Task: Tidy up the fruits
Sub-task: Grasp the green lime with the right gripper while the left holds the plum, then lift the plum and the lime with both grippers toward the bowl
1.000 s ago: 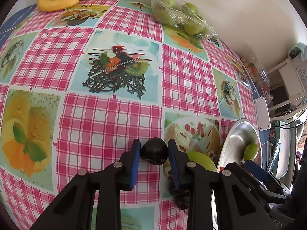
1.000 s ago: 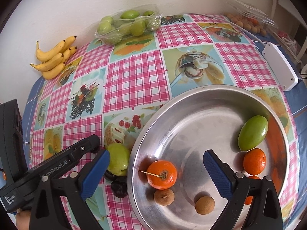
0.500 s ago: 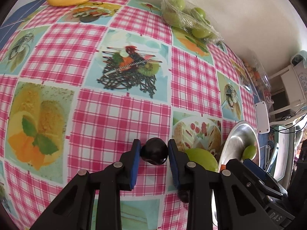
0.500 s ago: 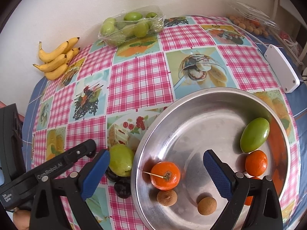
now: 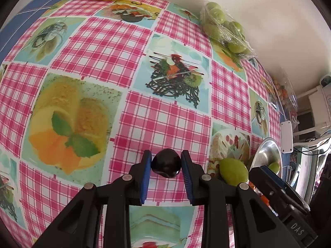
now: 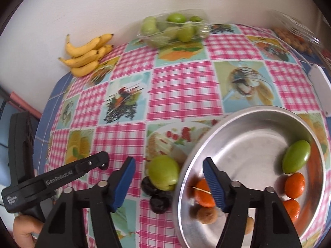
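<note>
My left gripper (image 5: 166, 161) is shut on a dark plum (image 5: 166, 163) and holds it above the chequered cloth. A green fruit (image 6: 163, 171) lies on the cloth against the rim of the steel bowl (image 6: 258, 111), with two more dark plums (image 6: 158, 203) just in front of it. My right gripper (image 6: 168, 173) hangs over that spot, its jaws closing. The green fruit and the bowl's rim lie between the pads, which touch nothing. Inside the bowl are a green fruit (image 6: 296, 158), several tangerines (image 6: 294, 185) and small brown fruits (image 6: 206, 215).
Bananas (image 6: 86, 55) lie at the far left by the wall. A clear bag of green fruits (image 6: 173, 28) sits at the back, and a clear box of small fruits (image 6: 293, 35) at the far right. A white adapter (image 6: 319, 82) lies right of the bowl.
The right gripper's jaws have narrowed and it has shifted left, from over the bowl to over the green fruit. The left gripper has carried the plum further left, away from the bowl.
</note>
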{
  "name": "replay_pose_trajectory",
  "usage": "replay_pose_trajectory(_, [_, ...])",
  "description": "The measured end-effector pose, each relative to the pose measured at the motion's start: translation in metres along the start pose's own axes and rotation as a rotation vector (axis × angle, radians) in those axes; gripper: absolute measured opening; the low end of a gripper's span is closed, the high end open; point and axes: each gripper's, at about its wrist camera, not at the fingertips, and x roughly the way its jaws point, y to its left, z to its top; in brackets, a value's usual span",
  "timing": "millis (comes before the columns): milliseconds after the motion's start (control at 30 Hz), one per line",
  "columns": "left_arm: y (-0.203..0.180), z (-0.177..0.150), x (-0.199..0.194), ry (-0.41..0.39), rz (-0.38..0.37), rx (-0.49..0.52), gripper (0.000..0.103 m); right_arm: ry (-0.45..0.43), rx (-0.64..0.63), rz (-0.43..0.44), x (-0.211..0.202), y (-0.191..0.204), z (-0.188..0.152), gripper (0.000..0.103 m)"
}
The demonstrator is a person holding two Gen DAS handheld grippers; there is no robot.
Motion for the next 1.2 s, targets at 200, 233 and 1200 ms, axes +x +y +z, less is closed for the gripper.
replay_pose_trajectory(200, [0.002,-0.001,0.001,0.007,0.005,-0.011,0.03,0.02,-0.086,-0.017,0.012,0.017,-0.002,0.06])
replay_pose_trajectory(233, [0.002,-0.001,0.002,0.007,0.005,-0.012,0.03,0.017,-0.098,-0.026,0.013,0.019,-0.002,0.06])
replay_pose_trajectory(1200, [0.0,0.001,0.008,0.021,0.017,-0.009,0.03,0.058,-0.341,-0.276,0.043,0.049,-0.009,0.044])
